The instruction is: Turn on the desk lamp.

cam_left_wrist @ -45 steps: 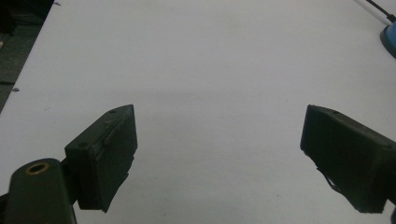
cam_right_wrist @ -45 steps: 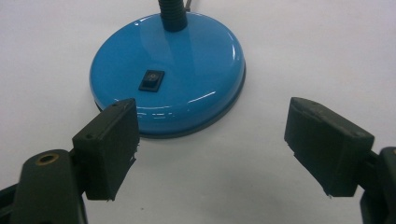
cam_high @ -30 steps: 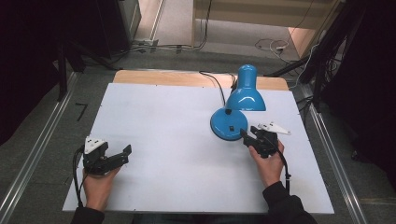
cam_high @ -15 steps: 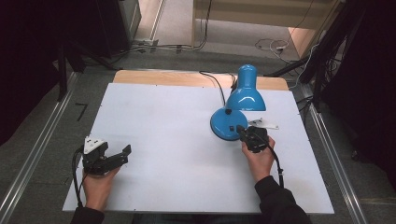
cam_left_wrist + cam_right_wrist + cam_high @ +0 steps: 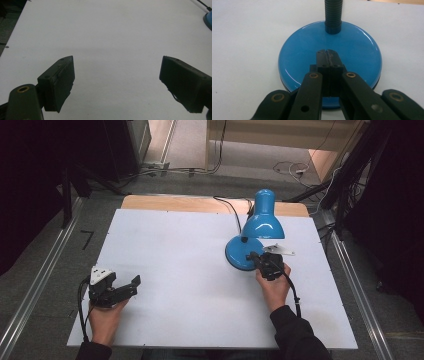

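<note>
At the table's near-left edge, the left gripper point(image 5: 122, 287) is lying low in its hand, jaws spread wide and empty, unmoved since earlier; to the right, the right gripper point(image 5: 256, 258) is reaching over the blue lamp's base point(image 5: 240, 257), its jaws having just been closing with nothing between them, now pressed together.

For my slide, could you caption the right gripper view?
Right gripper, jaws shut, poised over the blue lamp base below its black neck.
</note>
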